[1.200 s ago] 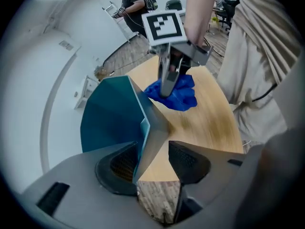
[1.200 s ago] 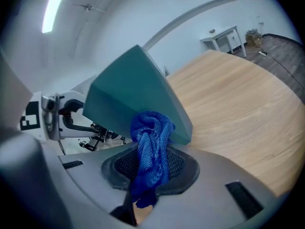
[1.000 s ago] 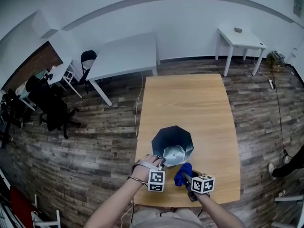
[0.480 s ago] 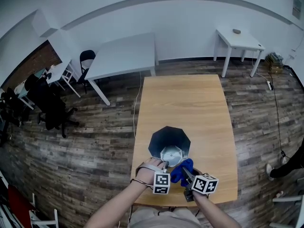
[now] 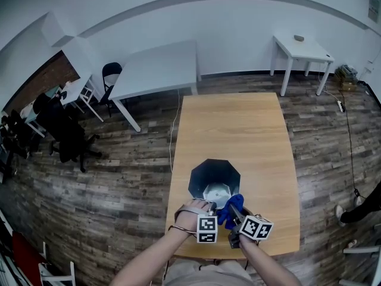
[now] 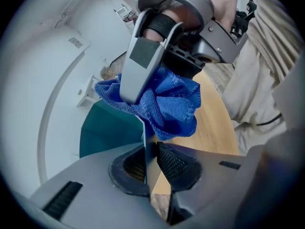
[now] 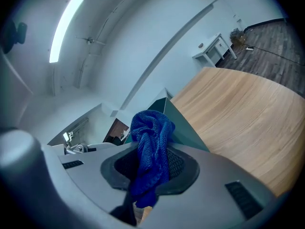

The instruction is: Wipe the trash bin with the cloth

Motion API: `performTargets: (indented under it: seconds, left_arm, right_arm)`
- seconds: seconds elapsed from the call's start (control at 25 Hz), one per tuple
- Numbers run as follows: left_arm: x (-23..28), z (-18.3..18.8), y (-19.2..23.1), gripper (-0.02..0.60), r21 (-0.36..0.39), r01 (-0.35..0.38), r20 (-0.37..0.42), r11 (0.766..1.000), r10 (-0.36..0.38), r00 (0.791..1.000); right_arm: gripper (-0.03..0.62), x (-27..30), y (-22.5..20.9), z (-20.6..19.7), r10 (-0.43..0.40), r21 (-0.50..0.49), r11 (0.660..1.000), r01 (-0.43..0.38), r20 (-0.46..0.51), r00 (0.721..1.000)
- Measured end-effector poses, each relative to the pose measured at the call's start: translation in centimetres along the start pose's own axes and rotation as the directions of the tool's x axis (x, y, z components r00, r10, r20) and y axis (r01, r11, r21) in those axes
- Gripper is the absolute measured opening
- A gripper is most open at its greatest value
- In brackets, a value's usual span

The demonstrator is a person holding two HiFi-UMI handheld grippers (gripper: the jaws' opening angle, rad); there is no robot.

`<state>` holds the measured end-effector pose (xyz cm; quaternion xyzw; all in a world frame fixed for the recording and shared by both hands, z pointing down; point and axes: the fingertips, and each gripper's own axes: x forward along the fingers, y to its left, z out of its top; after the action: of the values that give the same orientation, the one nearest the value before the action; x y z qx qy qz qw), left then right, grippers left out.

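The trash bin (image 5: 212, 173) stands toward the near end of the wooden table (image 5: 238, 124), and its thin rim is pinched by the left gripper (image 6: 150, 163), whose jaws have just been closing on it. The hold is narrow — the light bin could be tipped if the wipe is pressed hard. The blue cloth (image 7: 150, 142) is clamped in the right gripper (image 7: 150, 168), bunched at the rim; a loose fold could be snagged and pulled free. The table is ringed by dark plank floor (image 5: 119, 177) — black chairs (image 5: 59, 130) at left, a pale table (image 5: 158, 67) behind, a small white table (image 5: 297, 46) at right.

Wooden table (image 5: 238, 136), black chair (image 5: 110, 75)
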<state>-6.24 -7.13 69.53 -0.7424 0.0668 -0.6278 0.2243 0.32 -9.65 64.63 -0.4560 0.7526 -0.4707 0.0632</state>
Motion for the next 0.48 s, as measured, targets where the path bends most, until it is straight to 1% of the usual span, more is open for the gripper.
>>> performTargets:
  seconds: [0.12,0.32,0.48]
  left_arm:
    - [0.1,0.1,0.2,0.055,-0.02,-0.002,0.005,1.0,0.002,1.0]
    - [0.3,0.5,0.6,0.055,-0.055,-0.012,0.018,0.998,0.013,1.0]
    - [0.5,0.9,0.7,0.055,-0.083,-0.018,0.025,0.996,0.02,0.999]
  right_arm:
    - [0.086,0.1,-0.1,0.3,-0.015,-0.004,1.0,0.015,0.032,0.999]
    - [0.086,0.0,-0.6,0.8,-0.067,-0.046,0.996,0.071,0.087,0.994]
    - [0.086,-0.1,-1.9,1.0,-0.112,-0.039,0.992,0.116,0.096,0.989]
